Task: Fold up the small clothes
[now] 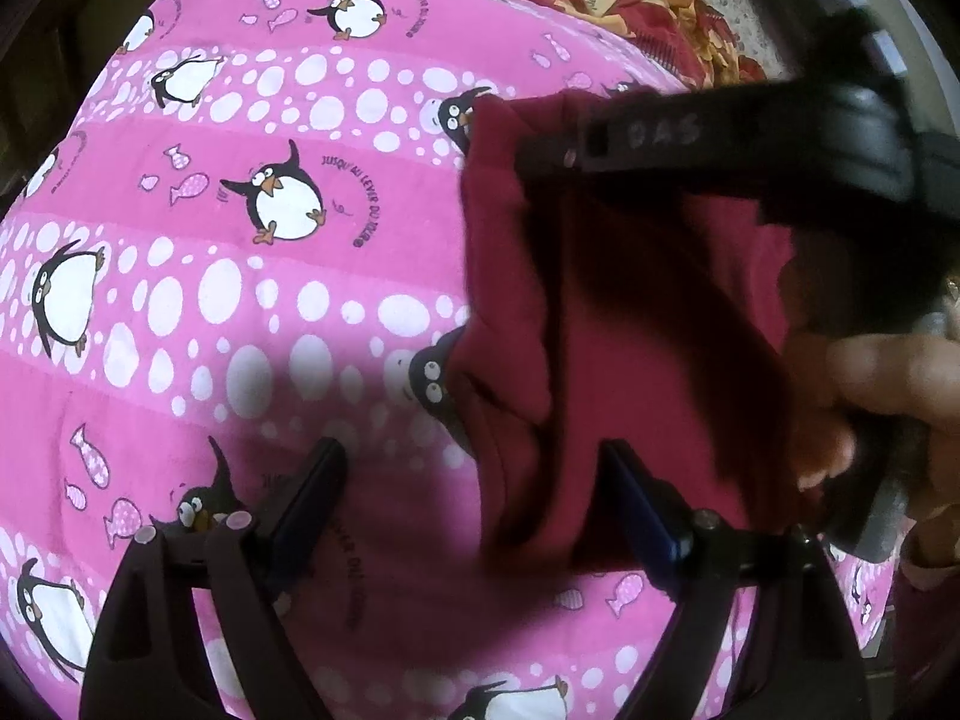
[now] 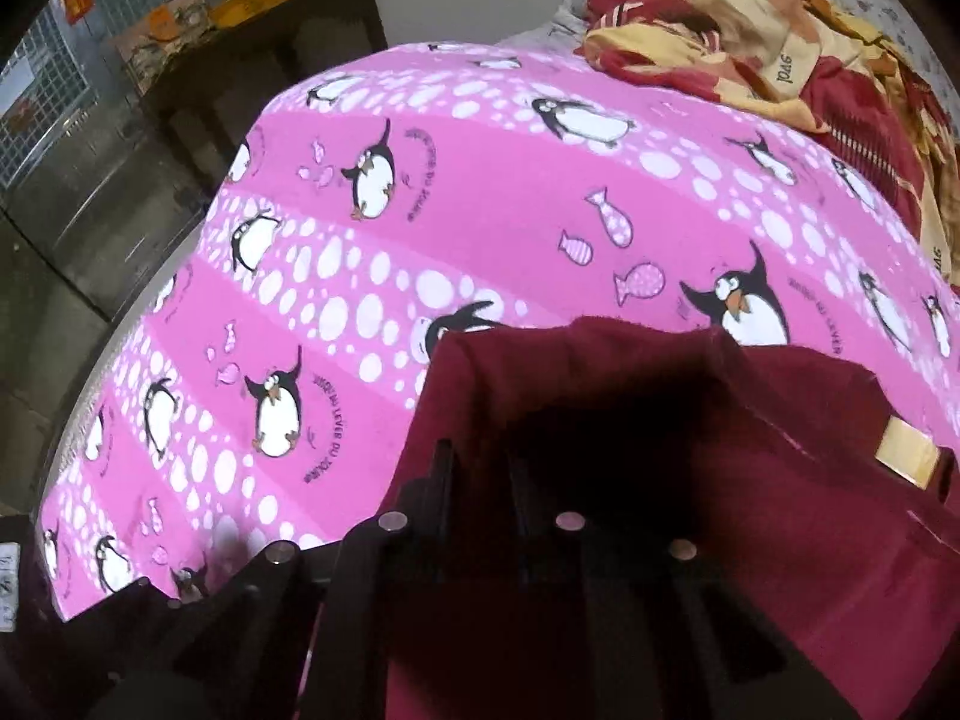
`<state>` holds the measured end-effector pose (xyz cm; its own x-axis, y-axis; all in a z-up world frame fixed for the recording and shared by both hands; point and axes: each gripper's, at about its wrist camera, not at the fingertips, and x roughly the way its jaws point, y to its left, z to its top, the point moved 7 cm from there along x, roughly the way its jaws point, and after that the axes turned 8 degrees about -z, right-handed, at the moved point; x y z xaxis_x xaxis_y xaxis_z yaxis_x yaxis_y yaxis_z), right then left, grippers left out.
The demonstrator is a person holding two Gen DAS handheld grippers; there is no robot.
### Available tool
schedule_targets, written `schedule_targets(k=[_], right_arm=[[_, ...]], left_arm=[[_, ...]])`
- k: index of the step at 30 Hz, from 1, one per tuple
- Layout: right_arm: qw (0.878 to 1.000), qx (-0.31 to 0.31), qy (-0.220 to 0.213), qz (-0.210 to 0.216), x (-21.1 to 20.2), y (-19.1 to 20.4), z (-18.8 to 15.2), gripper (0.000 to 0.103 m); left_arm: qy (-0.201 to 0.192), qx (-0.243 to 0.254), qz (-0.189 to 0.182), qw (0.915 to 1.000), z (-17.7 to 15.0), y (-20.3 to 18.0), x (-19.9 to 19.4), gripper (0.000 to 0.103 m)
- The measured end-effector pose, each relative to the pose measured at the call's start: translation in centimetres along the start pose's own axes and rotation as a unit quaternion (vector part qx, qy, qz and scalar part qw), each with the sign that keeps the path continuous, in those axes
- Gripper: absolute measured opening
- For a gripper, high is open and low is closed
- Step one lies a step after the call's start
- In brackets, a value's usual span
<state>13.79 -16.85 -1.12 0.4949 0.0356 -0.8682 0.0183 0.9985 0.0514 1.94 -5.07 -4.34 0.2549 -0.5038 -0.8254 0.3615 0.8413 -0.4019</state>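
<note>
A small maroon garment point(image 1: 630, 360) hangs in folds above the pink penguin-print bedsheet point(image 1: 240, 300). My right gripper point(image 1: 528, 159) is shut on its upper edge and holds it up, seen from the side in the left wrist view. In the right wrist view the garment point(image 2: 750, 510) drapes over my right gripper point(image 2: 480, 456), whose jaws are close together on the cloth; a tan label point(image 2: 906, 459) shows on it. My left gripper point(image 1: 474, 474) is open, its fingers on either side of the garment's lower left edge, holding nothing.
A crumpled red and yellow blanket point(image 2: 780, 42) lies at the far right of the bed. A dark wooden cabinet point(image 2: 264, 60) with yellow items stands beyond the bed's far left edge. The sheet point(image 2: 420, 240) spreads wide to the left of the garment.
</note>
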Motion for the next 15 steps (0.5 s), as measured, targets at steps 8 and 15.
schedule_targets(k=[8,15], right_arm=[[0.999,0.041,0.015,0.019,-1.2,0.0,0.5,0.079],[0.997,-0.038,0.013,-0.073,1.5,2.1,0.1,0.084]], left_arm=[[-0.003,0.002,-0.001,1.0000,-0.2,-0.3,0.0,0.087],[-0.015,-0.002,-0.017,0.9997,-0.5,-0.2,-0.5,0.089]])
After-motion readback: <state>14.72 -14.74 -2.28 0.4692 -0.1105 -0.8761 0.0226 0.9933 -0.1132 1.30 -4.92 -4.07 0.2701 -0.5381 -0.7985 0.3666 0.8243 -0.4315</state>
